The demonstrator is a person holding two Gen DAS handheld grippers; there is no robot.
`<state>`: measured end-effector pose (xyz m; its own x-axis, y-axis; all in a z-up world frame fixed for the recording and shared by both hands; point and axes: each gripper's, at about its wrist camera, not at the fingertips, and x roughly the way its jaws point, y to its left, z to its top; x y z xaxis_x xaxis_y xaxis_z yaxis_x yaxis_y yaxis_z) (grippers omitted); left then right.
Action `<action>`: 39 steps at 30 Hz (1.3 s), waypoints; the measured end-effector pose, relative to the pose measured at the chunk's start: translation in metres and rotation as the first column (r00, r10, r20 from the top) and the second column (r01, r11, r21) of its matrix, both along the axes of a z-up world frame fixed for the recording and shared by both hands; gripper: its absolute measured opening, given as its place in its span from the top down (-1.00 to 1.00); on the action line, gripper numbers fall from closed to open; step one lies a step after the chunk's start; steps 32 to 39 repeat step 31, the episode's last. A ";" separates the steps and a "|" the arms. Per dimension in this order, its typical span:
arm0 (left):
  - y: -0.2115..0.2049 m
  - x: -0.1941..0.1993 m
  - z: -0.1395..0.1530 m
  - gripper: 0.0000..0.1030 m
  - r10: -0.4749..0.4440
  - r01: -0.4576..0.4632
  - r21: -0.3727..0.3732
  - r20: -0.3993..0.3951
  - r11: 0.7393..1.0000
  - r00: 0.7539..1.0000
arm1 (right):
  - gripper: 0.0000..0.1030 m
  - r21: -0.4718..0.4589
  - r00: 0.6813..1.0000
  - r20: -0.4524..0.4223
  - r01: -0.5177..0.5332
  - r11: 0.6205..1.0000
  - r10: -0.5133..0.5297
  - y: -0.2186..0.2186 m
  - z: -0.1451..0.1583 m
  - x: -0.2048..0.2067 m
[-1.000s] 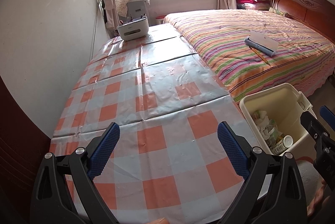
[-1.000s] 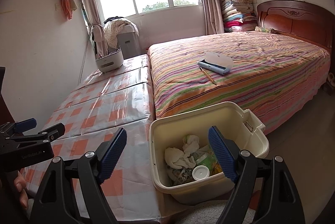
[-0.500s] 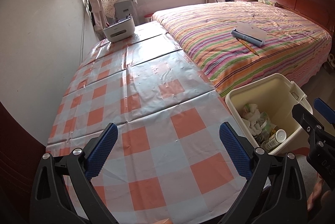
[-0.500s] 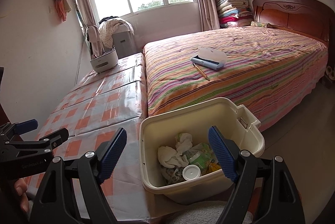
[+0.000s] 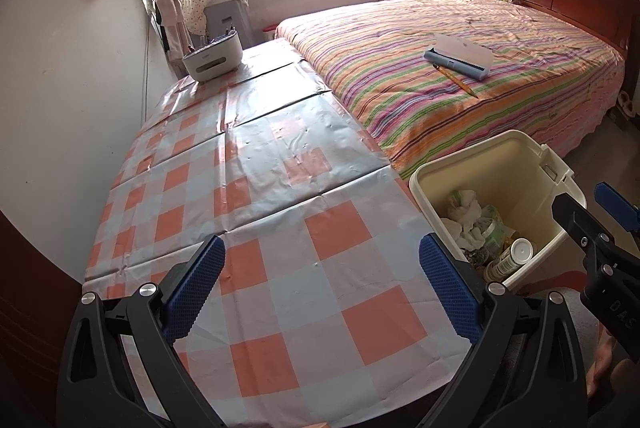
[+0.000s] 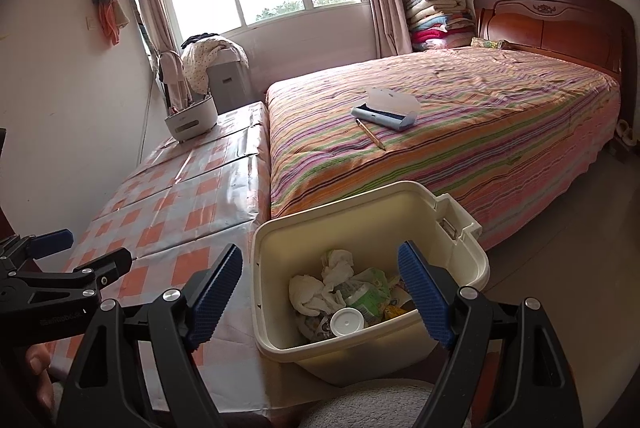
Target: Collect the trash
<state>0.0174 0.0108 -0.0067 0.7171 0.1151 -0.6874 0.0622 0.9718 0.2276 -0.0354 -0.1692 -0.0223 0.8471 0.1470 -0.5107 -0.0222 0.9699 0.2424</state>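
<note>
My left gripper (image 5: 322, 282) points forward and downward, its blue-padded fingers (image 5: 194, 282) spread wide with nothing between them. My right gripper (image 6: 320, 292) sits alongside, tilted down more gently, jaws likewise wide apart and gripping nothing. Each shows at the edge of the other's view. A bit of my hand (image 6: 38, 368) shows beneath the left gripper's body.

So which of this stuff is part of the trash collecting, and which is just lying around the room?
Part of the job:
- bin
- crumpled tissues, wrappers and a capped bottle inside it
- left tongs and right tongs, both open and empty

Just lying about:
- pencil and blue case on the bed
- white caddy on the checked table
</note>
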 end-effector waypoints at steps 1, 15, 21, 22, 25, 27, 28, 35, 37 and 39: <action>-0.001 0.000 0.000 -0.87 -0.004 0.004 -0.001 -0.001 1.000 1.000 | -0.51 0.000 1.000 0.000 0.001 1.000 -0.001 0.000 0.000 -0.001; -0.005 -0.004 -0.003 -0.87 -0.033 0.033 -0.011 -0.017 0.999 0.999 | -0.52 -0.002 1.000 -0.001 0.001 1.000 -0.001 -0.001 0.001 -0.003; -0.002 -0.002 -0.004 -0.87 -0.015 0.015 -0.014 -0.019 1.000 1.000 | -0.52 0.000 1.000 -0.004 0.002 1.000 -0.002 -0.002 0.000 -0.004; -0.001 -0.002 -0.004 -0.87 -0.015 0.014 -0.021 -0.023 1.000 1.000 | -0.51 0.000 1.000 -0.005 0.003 1.000 -0.003 -0.003 0.000 -0.005; -0.003 -0.001 -0.004 -0.87 -0.026 0.025 -0.022 -0.026 0.999 0.999 | -0.52 0.001 1.000 -0.006 0.003 1.000 -0.003 -0.002 -0.001 -0.005; -0.003 -0.002 -0.004 -0.87 -0.023 0.022 -0.017 -0.018 1.000 1.000 | -0.51 0.002 1.000 -0.006 0.002 1.000 -0.002 -0.002 -0.001 -0.005; -0.003 -0.003 -0.003 -0.87 -0.024 0.023 -0.018 -0.016 1.000 1.000 | -0.52 0.001 1.000 -0.007 0.002 1.000 -0.002 -0.002 -0.001 -0.005; -0.002 -0.003 -0.003 -0.87 -0.018 0.017 -0.026 -0.018 1.000 1.000 | -0.51 0.004 1.000 -0.006 0.003 1.000 -0.003 -0.002 -0.001 -0.005; -0.002 -0.003 -0.003 -0.87 -0.018 0.017 -0.026 -0.018 1.000 1.000 | -0.51 0.004 1.000 -0.006 0.003 1.000 -0.003 -0.002 -0.001 -0.005; -0.002 -0.003 -0.003 -0.87 -0.018 0.017 -0.026 -0.018 1.000 1.000 | -0.51 0.004 1.000 -0.006 0.003 1.000 -0.003 -0.002 -0.001 -0.005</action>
